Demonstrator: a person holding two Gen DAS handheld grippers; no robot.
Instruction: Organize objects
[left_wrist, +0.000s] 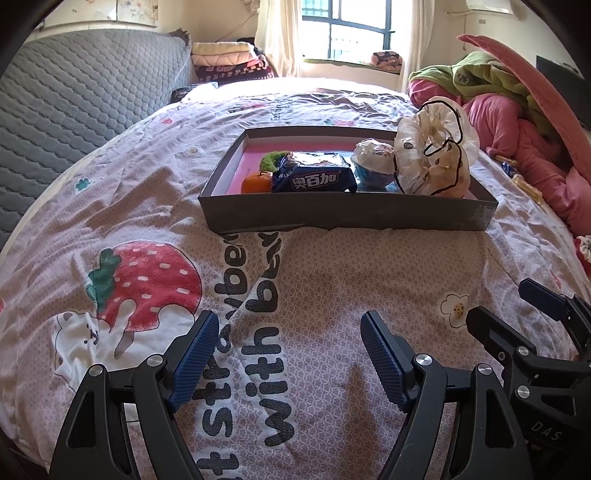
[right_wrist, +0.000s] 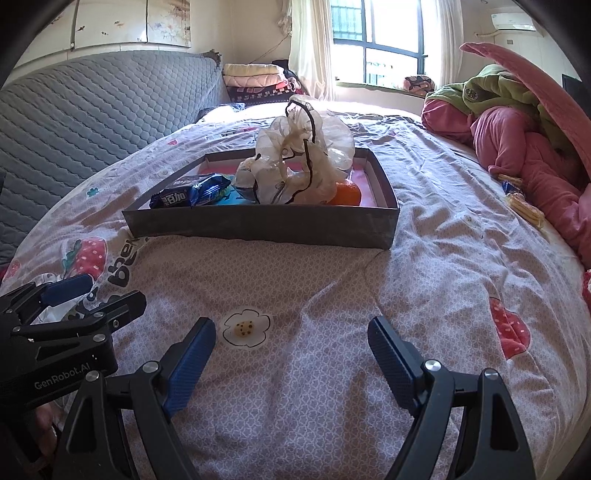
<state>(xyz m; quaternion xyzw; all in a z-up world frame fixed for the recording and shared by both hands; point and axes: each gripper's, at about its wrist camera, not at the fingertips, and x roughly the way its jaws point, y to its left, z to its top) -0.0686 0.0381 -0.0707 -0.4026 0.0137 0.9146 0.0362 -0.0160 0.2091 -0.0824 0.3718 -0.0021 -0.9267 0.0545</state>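
A shallow dark grey box (left_wrist: 347, 216) (right_wrist: 258, 223) with a pink floor sits on the bed ahead of both grippers. In it lie a blue biscuit packet (left_wrist: 314, 177) (right_wrist: 192, 194), an orange (left_wrist: 255, 183) (right_wrist: 346, 194), a green leafy item (left_wrist: 273, 159), a blue wrapped bowl (left_wrist: 371, 166) and a crumpled clear plastic bag (left_wrist: 436, 151) (right_wrist: 299, 166). My left gripper (left_wrist: 288, 354) is open and empty above the quilt. My right gripper (right_wrist: 291, 354) is open and empty too. Each shows at the edge of the other's view, the right gripper (left_wrist: 517, 325) and the left gripper (right_wrist: 81, 306).
A strawberry-print quilt (left_wrist: 147, 206) (right_wrist: 443, 258) covers the bed. A grey quilted sofa (left_wrist: 74, 96) stands on the left. Pink and green bedding (right_wrist: 524, 140) is piled on the right, with yellow snack packets (right_wrist: 522, 206) beside it. Folded blankets (right_wrist: 255, 79) lie by the window.
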